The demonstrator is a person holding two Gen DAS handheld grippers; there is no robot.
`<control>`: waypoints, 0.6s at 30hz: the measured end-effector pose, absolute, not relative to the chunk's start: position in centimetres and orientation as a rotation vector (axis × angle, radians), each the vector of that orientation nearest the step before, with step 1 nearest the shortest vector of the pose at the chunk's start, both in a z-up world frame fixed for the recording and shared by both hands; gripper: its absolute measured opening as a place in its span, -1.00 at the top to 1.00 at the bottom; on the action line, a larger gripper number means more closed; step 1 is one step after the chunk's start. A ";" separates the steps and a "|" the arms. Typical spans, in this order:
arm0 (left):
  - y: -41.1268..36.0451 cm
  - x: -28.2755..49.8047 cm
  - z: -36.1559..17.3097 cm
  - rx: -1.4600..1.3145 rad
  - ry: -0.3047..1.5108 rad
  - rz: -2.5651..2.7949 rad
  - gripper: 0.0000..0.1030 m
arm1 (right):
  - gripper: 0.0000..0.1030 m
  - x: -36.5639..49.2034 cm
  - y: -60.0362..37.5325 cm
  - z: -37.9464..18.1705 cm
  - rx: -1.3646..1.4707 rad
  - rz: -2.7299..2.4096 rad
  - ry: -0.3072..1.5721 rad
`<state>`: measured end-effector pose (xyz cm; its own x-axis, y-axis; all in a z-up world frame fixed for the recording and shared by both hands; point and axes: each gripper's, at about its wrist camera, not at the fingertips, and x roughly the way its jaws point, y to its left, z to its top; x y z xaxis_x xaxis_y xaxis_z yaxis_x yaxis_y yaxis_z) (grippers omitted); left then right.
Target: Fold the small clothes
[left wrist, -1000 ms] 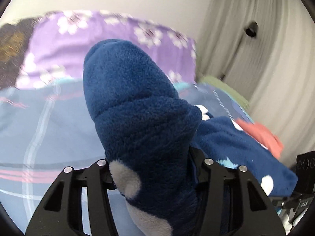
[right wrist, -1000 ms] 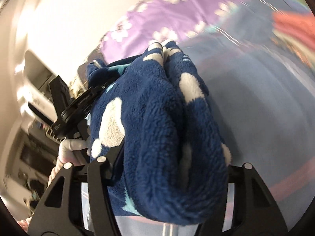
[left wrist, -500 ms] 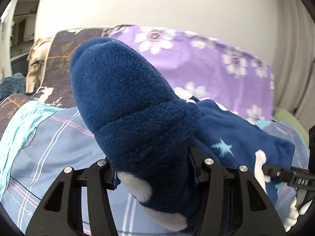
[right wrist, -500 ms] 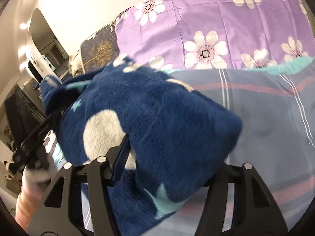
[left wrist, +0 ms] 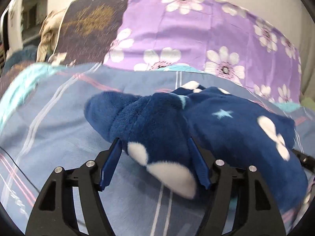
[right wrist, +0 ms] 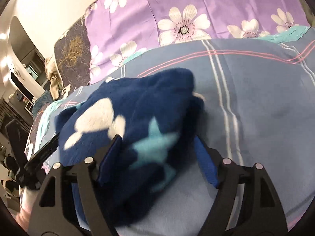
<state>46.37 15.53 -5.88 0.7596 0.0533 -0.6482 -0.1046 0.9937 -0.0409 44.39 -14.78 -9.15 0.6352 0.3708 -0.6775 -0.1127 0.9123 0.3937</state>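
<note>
A small navy fleece garment [left wrist: 232, 125] with white blobs and light-blue stars lies bunched on the blue plaid bedsheet [left wrist: 49, 122]. My left gripper [left wrist: 154, 147] has its blue pads spread on either side of the garment's left bundle, jaws open. In the right wrist view the same garment [right wrist: 128, 118] lies on the sheet [right wrist: 265, 102], and my right gripper [right wrist: 157, 149] is open with the garment's right end loose between its fingers. The left gripper's black body shows at the left edge of that view [right wrist: 33, 161].
A purple flowered pillow [left wrist: 196, 29] and a dark patterned one [left wrist: 92, 25] stand at the head of the bed. Room furniture shows at the far left in the right wrist view [right wrist: 17, 63]. Open sheet lies to the right of the garment.
Both grippers came down from holding the garment in the air. The garment now rests on the sheet and both pairs of jaws have opened.
</note>
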 end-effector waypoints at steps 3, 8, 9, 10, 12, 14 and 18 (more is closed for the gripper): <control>14.0 42.6 -4.3 0.008 0.634 0.015 -0.52 | -0.48 39.4 -15.1 -6.6 0.226 0.294 0.766; 10.8 32.3 -1.9 0.016 0.531 -0.139 -0.75 | -0.78 28.2 -16.1 -2.9 0.061 0.250 0.607; 10.2 30.2 -1.6 0.001 0.512 -0.163 -0.81 | -0.86 25.3 -16.5 -2.2 0.053 0.224 0.574; 9.8 28.5 -1.3 -0.010 0.497 -0.184 -0.88 | -0.91 23.2 -16.9 -1.6 0.055 0.204 0.555; 8.6 24.1 -0.6 -0.045 0.454 -0.210 -0.97 | -0.96 18.6 -17.7 -0.4 0.073 0.164 0.517; 7.3 20.4 -0.2 -0.061 0.425 -0.223 -0.97 | -0.96 15.1 -17.9 0.4 0.072 0.129 0.496; 4.6 14.9 0.4 -0.051 0.452 -0.217 -0.97 | -0.96 8.9 -17.3 1.4 0.020 0.033 0.495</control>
